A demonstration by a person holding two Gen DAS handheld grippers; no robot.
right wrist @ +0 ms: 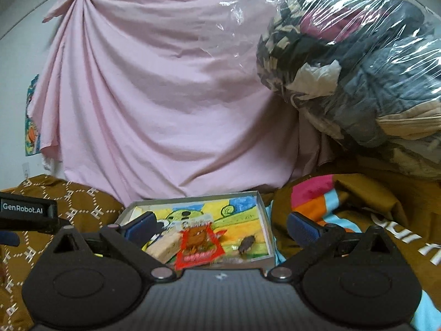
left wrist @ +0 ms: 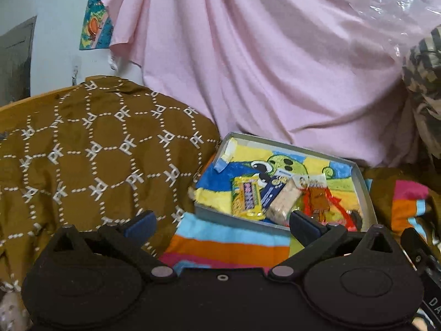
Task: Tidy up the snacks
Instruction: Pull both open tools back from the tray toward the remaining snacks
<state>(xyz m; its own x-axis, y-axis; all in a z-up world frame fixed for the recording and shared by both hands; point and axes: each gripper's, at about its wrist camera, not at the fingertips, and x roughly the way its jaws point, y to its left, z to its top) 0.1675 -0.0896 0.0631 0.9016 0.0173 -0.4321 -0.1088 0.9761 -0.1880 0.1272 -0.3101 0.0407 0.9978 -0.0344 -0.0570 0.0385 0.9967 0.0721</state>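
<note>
A shallow grey box (left wrist: 363, 193) with a colourful cartoon lining lies on the bed. Inside it are a yellow snack pack (left wrist: 246, 197), a blue pack (left wrist: 271, 193), a beige wafer pack (left wrist: 282, 201) and a red-and-clear pack (left wrist: 317, 195). My left gripper (left wrist: 220, 224) stands open in front of the box with nothing between its fingers. In the right wrist view the same box (right wrist: 264, 215) holds the wafer pack (right wrist: 165, 244), the red pack (right wrist: 197, 244) and a small dark wrapped piece (right wrist: 246, 244). My right gripper (right wrist: 220, 224) is open and empty, just short of the box.
Brown patterned cloth (left wrist: 91, 149) covers the bed at the left. A striped colourful cloth (left wrist: 226, 245) lies under the box. A pink sheet (right wrist: 165, 96) hangs behind. A clear bag of clothes (right wrist: 358, 77) bulges at the right. The left gripper's body (right wrist: 24, 215) shows at the left edge.
</note>
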